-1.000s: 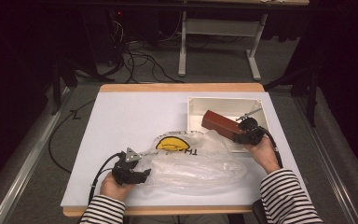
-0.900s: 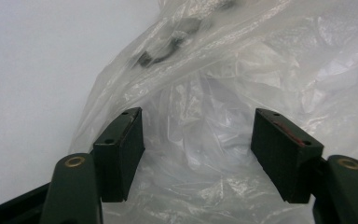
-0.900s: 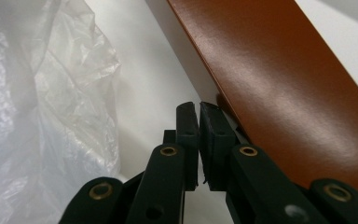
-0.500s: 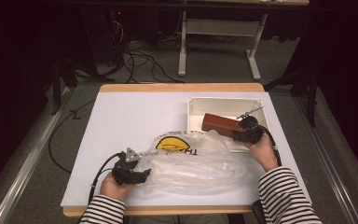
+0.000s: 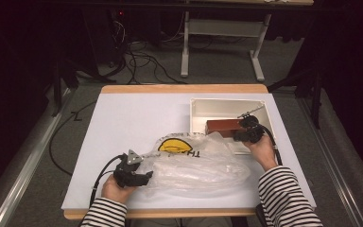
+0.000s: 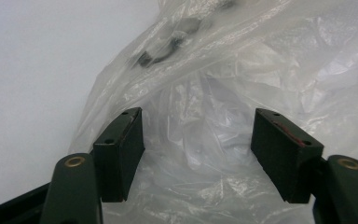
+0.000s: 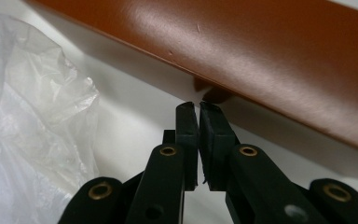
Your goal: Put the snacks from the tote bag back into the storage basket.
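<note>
Right gripper view: my right gripper [image 7: 199,108] closed, empty, beside brown box [image 7: 261,56] | left gripper [image 6: 198,140] open over plastic bag [image 6: 223,84] | risk: box snags bag mouth.

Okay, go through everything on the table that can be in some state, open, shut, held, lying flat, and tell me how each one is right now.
Left hand-held gripper: open, jaws astride the plastic bag.
Right hand-held gripper: shut, tips at the brown box, gripping nothing visible.
Plastic bag: crumpled, lying flat on the table.
Brown box: in the white bin, at its near wall.
White bin: upright, open-topped.
</note>
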Motion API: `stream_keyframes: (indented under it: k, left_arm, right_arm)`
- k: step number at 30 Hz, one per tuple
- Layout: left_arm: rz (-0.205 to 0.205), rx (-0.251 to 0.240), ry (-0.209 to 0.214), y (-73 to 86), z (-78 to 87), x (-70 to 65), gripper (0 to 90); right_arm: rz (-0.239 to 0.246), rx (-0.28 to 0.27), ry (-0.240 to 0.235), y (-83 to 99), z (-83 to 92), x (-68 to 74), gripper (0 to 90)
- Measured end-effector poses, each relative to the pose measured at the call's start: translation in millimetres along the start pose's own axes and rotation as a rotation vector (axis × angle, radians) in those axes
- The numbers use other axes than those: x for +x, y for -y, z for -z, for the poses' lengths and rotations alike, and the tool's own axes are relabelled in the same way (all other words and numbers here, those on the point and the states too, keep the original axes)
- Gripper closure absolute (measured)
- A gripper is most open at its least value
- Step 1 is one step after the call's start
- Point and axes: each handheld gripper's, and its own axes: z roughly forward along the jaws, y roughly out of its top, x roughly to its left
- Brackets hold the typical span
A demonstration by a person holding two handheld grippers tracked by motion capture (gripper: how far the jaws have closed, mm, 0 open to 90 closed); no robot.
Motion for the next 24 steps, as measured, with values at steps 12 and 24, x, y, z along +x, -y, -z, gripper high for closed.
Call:
stream_keyframes:
  k: [12, 24]
  left_arm:
    - [0.001, -0.001, 0.000, 0.0, -0.1, -0.1, 34.9]
    - [0.000, -0.001, 0.001, 0.1, 0.0, 0.1, 34.9]
  right_arm:
    - [-0.007, -0.013, -0.017, -2.1, -4.2, 3.8, 87.2]
    - [0.011, -0.018, -0.028, -11.8, -10.7, 12.0, 87.0]
